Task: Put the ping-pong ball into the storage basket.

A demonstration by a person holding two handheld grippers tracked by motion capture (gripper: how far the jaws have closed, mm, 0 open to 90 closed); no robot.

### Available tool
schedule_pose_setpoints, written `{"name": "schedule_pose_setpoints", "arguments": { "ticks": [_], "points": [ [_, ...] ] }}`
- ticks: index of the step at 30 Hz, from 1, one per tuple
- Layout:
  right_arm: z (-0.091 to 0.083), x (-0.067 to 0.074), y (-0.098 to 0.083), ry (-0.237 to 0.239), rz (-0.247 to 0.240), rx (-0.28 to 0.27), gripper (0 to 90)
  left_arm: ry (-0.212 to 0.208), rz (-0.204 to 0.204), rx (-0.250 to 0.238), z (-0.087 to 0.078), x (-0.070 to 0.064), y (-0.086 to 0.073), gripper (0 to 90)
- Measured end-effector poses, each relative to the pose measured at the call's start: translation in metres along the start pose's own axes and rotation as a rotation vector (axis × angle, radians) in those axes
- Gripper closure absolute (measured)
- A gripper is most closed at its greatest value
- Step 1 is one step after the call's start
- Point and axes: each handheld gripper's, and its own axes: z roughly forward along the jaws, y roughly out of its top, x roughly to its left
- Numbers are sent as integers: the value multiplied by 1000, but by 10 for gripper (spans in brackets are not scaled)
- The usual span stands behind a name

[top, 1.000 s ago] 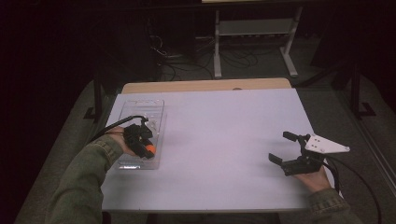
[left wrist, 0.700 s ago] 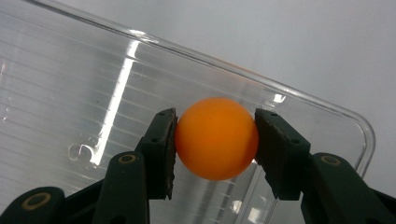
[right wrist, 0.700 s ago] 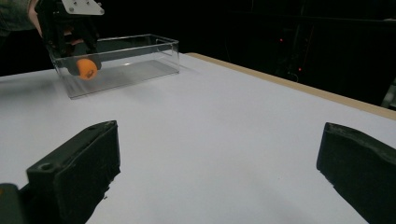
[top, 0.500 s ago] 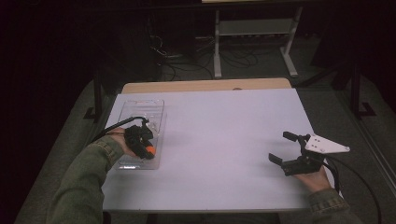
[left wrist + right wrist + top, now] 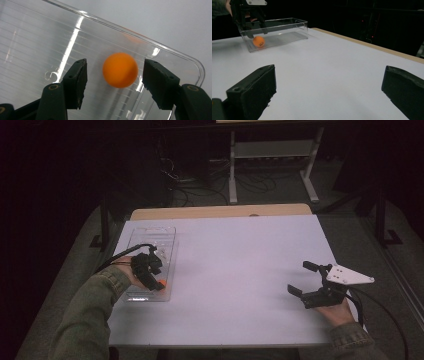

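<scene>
Left claw (image 5: 115, 82) has just been opening, and the orange ball (image 5: 120, 70) sits loose between its jaws, touching neither pad, down in the near corner of the clear bin (image 5: 167, 237). Right claw (image 5: 306, 280) gapes empty, well apart across the worktop (image 5: 240, 265).

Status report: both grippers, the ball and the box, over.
Left gripper just opened, ball loose between jaws, inside clear box. Right gripper open, idle over table. Nothing in the way.

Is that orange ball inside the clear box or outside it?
Inside: the orange ball lies on the clear box floor, within its walls.
</scene>
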Motion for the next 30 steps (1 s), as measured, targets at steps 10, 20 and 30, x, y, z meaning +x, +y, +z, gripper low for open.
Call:
{"name": "schedule_pose_setpoints", "arguments": {
  "ticks": [10,20,30],
  "points": [
    [0,0,0,1,-2,-3,0,67,-38,-30,-9,1,-1,143],
    [-1,1,0,3,0,-1,0,86,-66,-81,-22,-1,-6,4],
    [-1,1,0,2,-1,-1,0,96,-71,-184,-38,-10,-10,0]
  ]
}}
